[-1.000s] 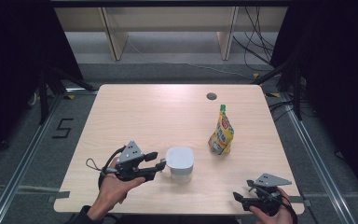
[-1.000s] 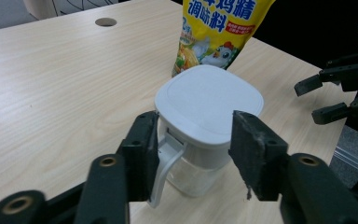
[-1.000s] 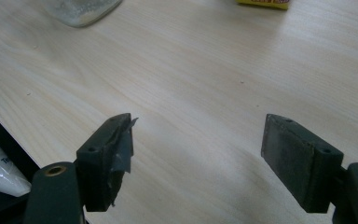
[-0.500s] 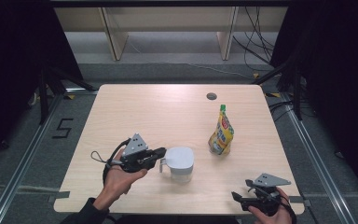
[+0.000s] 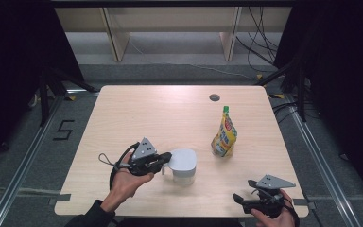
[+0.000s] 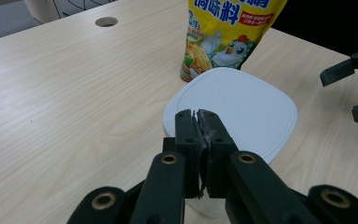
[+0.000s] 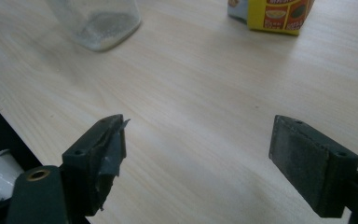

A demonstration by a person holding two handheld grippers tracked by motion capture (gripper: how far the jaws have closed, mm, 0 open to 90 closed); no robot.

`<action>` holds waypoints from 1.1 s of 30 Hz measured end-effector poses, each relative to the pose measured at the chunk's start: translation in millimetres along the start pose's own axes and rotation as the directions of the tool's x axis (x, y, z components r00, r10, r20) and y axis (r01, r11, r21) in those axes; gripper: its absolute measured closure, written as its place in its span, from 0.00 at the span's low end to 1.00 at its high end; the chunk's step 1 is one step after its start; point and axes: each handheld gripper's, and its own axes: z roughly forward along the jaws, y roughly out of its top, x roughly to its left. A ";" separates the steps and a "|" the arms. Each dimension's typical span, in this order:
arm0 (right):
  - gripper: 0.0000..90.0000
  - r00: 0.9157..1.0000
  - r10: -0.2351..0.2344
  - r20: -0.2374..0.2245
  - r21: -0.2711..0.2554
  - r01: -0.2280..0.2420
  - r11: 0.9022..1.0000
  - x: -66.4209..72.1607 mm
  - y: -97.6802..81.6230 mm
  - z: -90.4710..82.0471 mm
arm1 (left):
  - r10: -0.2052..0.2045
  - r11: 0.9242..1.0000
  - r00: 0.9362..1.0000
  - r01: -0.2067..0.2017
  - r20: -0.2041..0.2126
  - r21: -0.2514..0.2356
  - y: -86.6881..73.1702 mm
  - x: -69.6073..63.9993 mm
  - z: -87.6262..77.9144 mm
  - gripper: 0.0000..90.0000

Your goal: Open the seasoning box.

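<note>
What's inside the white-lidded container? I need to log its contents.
From above, the white lid covers the container. In the right gripper view its translucent wall shows a pale grainy layer at the bottom; what it is can't be told.

A light wooden table (image 5: 137,113) with a round cable hole (image 5: 214,97) stands on grey floor (image 5: 23,142); pale shelving (image 5: 170,23) behind, dark curtains (image 5: 9,56) at the sides.

Black gripper (image 5: 166,160), grey triangular plate, brass screws, black cable; dark sleeve (image 5: 92,215).
</note>
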 end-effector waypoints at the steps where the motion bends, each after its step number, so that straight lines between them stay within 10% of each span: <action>1: 0.22 1.000 0.021 -0.001 -0.011 -0.021 1.000 1.7 0.1 0.5 | -0.006 1.000 1.000 0.006 0.001 -0.010 -0.6 -0.2 0.6 0.96; 6: 0.27 0.999 0.015 -0.036 -0.053 -0.017 0.998 5.0 5.6 2.0 | -0.011 1.000 1.000 0.011 0.001 -0.018 -2.1 0.5 0.5 0.96; 14: 0.64 0.988 -0.129 -0.081 -0.133 0.118 0.984 21.3 24.6 7.9 | -0.023 1.000 0.999 0.023 -0.023 -0.016 -4.3 2.8 -1.6 0.95; 15: 0.66 0.986 -0.146 -0.086 -0.148 0.132 0.980 22.7 27.7 9.6 | 0.178 0.984 0.972 -0.179 -0.152 0.006 0.4 17.4 -6.3 0.95; 16: 0.70 0.988 -0.126 -0.092 -0.145 0.112 0.983 26.4 30.8 10.0 | 0.005 1.000 1.000 -0.005 0.005 -0.022 -4.4 5.9 -0.8 0.95; 28: 0.92 0.968 -0.222 -0.120 -0.226 0.191 0.955 38.7 66.7 31.4 | -0.034 0.999 0.999 0.034 -0.010 -0.017 -5.1 1.7 -1.3 0.95; 33: 0.96 0.966 -0.212 -0.149 -0.222 0.176 0.959 42.7 73.6 39.9 | -0.032 0.999 0.999 0.032 -0.008 -0.019 -4.9 2.1 -0.7 0.95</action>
